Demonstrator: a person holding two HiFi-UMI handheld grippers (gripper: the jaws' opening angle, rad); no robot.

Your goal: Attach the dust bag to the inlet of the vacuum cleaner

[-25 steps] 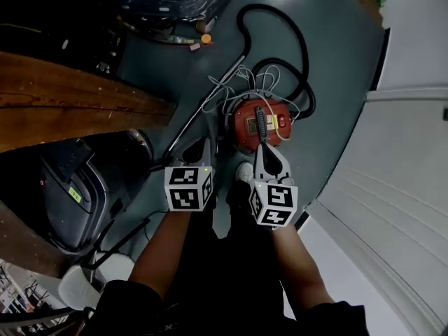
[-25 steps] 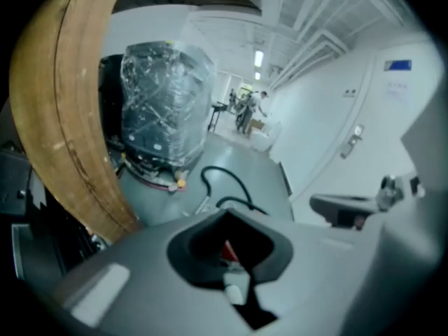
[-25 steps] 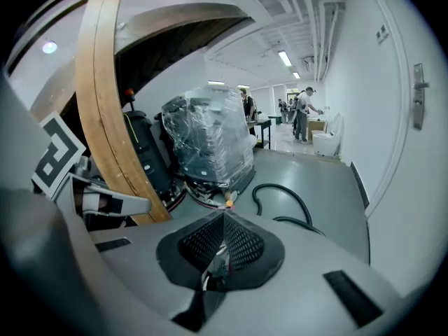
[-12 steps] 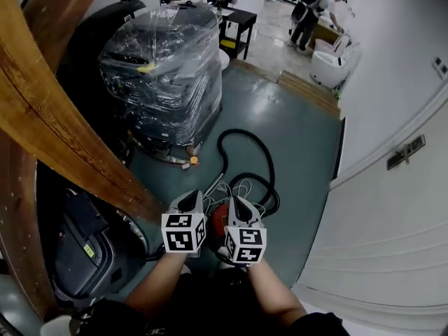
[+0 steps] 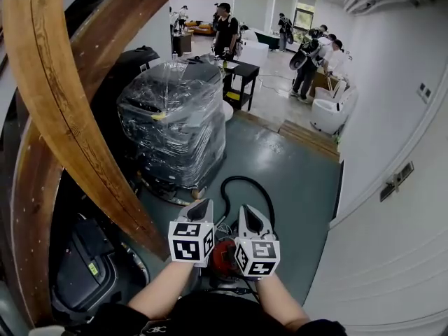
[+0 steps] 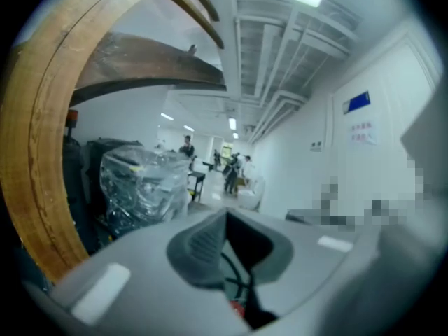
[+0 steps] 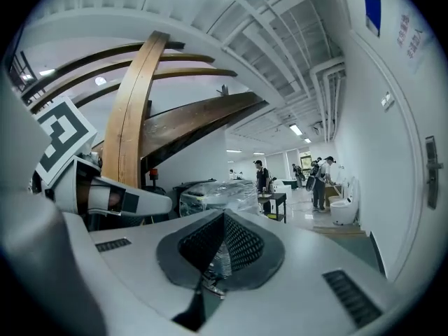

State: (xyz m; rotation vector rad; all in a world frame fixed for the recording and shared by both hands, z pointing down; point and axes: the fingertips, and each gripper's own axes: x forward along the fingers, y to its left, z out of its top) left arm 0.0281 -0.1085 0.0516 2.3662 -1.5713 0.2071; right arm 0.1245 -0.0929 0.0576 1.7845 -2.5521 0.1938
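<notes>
Beneath closed tongs [image 5: 202, 204] [image 5: 247, 211] — red vacuum cleaner [image 5: 224, 253]

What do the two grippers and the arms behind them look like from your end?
The left gripper and right gripper both have pale grey-white shells tapering to dark grey padded jaws. The right one's pads have a cross-hatched texture. Each carries a white cube printed with black square markers. The forearms are bare, and the person wears a dark top.
</notes>
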